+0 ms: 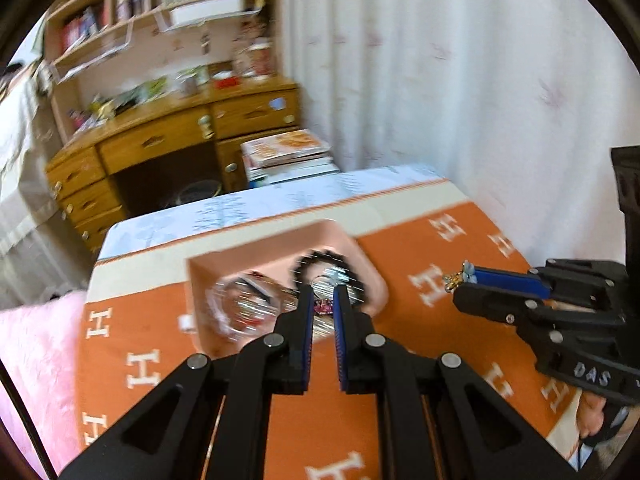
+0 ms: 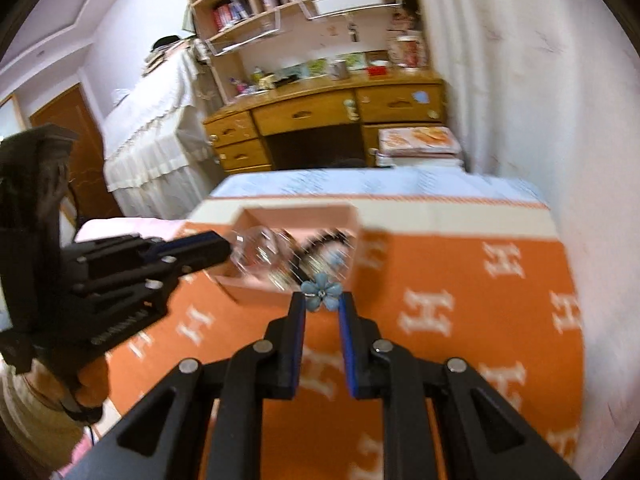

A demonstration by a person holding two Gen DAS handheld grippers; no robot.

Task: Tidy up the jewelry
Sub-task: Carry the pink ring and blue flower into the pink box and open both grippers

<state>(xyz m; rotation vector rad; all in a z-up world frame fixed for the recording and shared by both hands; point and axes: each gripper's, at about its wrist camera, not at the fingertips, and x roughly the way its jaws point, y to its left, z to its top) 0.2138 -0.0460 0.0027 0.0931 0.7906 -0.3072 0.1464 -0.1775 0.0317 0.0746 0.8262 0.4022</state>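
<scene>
Both claws are lifted just above the pink tray point(image 1: 256, 256), each carrying one piece out for sorting. The left gripper point(image 1: 323, 300) pinches a small purplish trinket point(image 1: 323, 307), likely an earring; the right gripper point(image 2: 322, 304) clamps a blue flower ornament point(image 2: 322, 291).

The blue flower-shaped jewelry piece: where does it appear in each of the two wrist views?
Left wrist view: the blue flower-shaped jewelry piece is at the right, seen edge-on at the tips of the right gripper.
Right wrist view: the piece is at the centre, pinched between the fingertips.
Shared landmark: the pink rectangular tray on the orange cloth with white H letters.
</scene>
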